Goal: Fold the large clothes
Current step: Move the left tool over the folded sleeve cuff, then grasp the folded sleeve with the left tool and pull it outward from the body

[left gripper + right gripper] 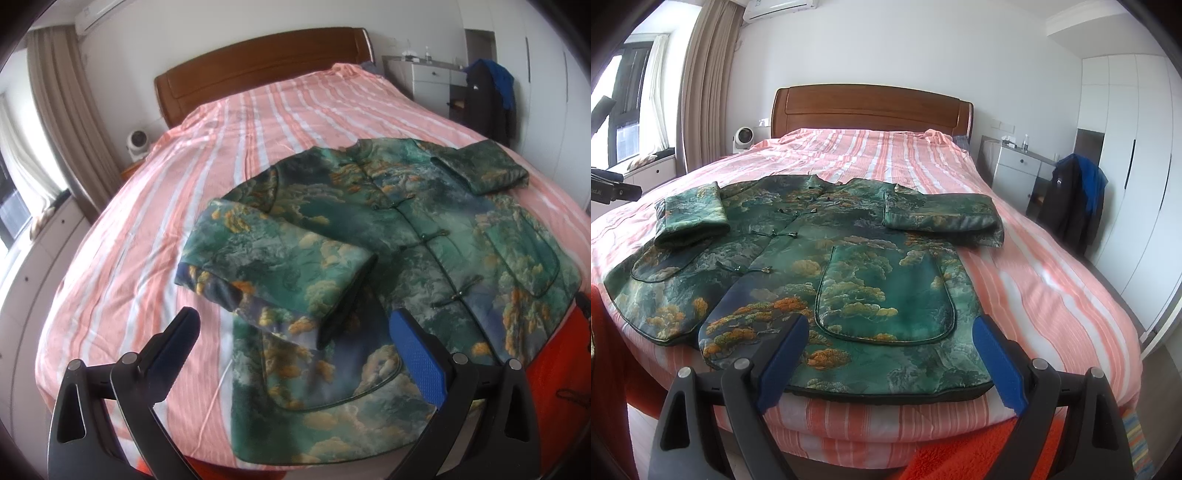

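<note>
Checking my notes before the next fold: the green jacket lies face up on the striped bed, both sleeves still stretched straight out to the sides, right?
Not quite. The green jacket does lie face up on the striped bed, but both sleeves are already folded in over its front, as the right wrist view shows.

The jacket's (pixel 424 236) right hem runs off the left-wrist picture's edge.

Wide bare striped bedspread (pixel 1015 258) beyond and right of the jacket (pixel 827 258), open for reach; headboard (pixel 871 110) closes the far end. Both sleeves folded onto the jacket front; its hem lies at the near bed edge, orange fabric (pixel 960 454) below.
</note>
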The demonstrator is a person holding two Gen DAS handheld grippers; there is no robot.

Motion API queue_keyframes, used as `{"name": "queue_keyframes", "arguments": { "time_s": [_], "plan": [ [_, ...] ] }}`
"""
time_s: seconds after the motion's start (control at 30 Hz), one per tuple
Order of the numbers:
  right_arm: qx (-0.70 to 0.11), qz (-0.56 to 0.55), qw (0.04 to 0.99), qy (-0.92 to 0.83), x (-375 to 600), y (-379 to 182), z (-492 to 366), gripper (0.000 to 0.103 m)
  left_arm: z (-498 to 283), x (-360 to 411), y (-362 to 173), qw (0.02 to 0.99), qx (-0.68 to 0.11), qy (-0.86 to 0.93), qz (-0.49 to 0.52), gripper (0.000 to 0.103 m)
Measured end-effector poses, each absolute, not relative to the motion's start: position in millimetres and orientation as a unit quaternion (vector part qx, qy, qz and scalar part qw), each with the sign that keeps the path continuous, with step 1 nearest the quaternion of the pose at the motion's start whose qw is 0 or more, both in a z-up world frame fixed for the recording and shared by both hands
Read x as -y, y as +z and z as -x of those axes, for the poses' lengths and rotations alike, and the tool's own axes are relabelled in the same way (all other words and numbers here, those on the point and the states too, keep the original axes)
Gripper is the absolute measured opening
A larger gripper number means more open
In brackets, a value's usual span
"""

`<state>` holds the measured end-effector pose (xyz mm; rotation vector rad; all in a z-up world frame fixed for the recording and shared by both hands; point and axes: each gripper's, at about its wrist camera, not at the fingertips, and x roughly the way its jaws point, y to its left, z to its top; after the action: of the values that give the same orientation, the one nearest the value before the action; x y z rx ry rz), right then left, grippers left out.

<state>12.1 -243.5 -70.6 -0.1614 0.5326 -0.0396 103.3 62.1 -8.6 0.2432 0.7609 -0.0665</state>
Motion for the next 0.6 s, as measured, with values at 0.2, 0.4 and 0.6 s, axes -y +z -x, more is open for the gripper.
{"name": "queue_keyframes", "arguments": {
  "time_s": [0.2,0.4,0.6],
  "plan": [
    [-0.263,0.081,0.961,-0.019,243.2,-71.0,-12.4,0.089,-106.6,-58.9,-7.5,0.919,-0.369,-0.039,-0.134,0.102],
    [-0.264,0.082,0.961,-0.019,243.2,-72.3,-12.6,0.089,-120.1,-37.0,-18.4,0.890,-0.386,-0.094,-0.224,0.102],
    [-0.268,0.084,0.960,-0.020,240.2,-73.8,-13.2,0.089,-153.1,-17.4,-55.8,0.854,-0.416,-0.139,-0.281,0.102]
  ]
}}
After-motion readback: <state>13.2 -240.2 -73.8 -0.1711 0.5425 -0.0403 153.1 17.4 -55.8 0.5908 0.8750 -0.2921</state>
